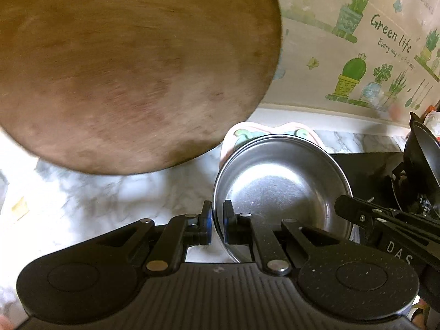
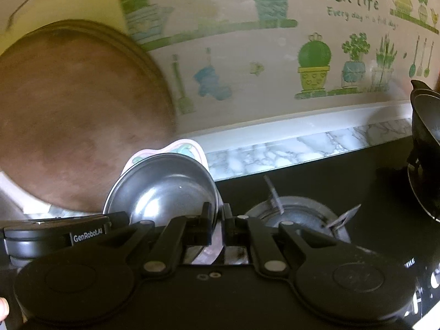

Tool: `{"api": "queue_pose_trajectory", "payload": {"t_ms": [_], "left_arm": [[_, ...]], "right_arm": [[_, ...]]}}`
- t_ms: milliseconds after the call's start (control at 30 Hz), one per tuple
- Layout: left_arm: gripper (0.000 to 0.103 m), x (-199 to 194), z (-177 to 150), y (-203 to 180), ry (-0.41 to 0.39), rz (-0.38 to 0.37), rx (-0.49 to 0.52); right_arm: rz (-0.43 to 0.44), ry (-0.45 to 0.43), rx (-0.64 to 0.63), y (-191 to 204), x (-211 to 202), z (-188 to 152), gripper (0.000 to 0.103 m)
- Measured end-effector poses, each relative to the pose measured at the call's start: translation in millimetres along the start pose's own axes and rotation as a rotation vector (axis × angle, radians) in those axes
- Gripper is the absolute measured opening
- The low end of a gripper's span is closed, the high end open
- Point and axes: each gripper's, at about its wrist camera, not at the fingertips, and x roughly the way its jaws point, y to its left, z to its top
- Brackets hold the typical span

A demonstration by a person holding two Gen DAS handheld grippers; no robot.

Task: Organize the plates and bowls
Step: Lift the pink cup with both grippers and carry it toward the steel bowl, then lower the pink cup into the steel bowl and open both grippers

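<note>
A steel bowl (image 1: 283,187) rests in a pink patterned plate (image 1: 242,132), and the pair hangs above the marble counter (image 1: 110,192). My left gripper (image 1: 217,214) is shut on the bowl's left rim. In the right wrist view the same steel bowl (image 2: 165,187) and pink plate (image 2: 189,147) are tilted, and my right gripper (image 2: 218,214) is shut on their right edge, with pink showing between the fingers. The right gripper (image 1: 354,214) also reaches in from the right in the left wrist view.
A large round wooden board (image 1: 123,68) leans against the wall at the left. A black gas hob (image 2: 357,178) with a burner (image 2: 297,211) lies under the right gripper. A black wok (image 2: 426,151) stands at the far right. The left gripper's body (image 2: 55,233) shows at lower left.
</note>
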Motion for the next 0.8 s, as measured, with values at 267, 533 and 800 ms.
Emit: {"api": "queue_pose_trajectory", "payload": {"t_ms": [267,533,800], "left_arm": [[0.007,-52,-39,50,-0.015,0.05,-0.043],[0.007,-85,-94,104,0.018,0.088,-0.105],[0.007,-97,-143,140,0.074,0.112,-0.142]], "right_arm": [[0.048,0.008,-0.052,58,-29,-40,0.007],[0.102,0.058,-0.089,106,-44,-89,0.007],[0.126,0.139,-0.11,140,-45,-141,0.007]]}}
